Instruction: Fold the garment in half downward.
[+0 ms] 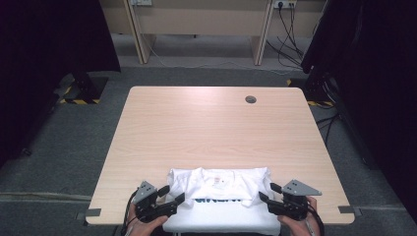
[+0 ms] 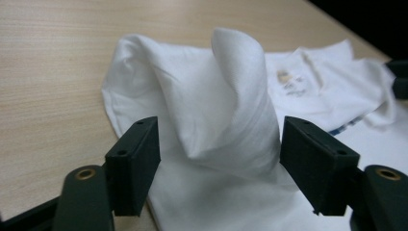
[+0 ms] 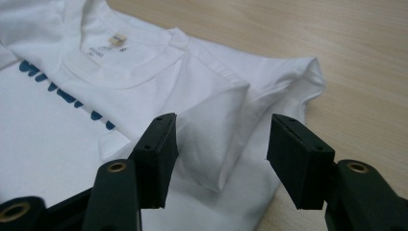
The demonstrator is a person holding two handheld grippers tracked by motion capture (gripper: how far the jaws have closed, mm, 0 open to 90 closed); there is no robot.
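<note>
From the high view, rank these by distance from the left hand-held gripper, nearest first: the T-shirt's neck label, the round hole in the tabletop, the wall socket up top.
From the left hand-held gripper:
1. Neck label, just right of it on the white T-shirt.
2. Round hole, far side of the table, toward the right.
3. Wall socket, beyond the table, upper right.

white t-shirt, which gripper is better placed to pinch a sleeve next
Left, slightly. The left gripper has a raised fold of the white t-shirt between its open jaws; the right gripper frames a flatter sleeve fold.

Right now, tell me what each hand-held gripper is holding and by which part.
Nothing is held. The left hand-held gripper and right hand-held gripper are both open, each with a raised fold of the white T-shirt between its jaws.
</note>
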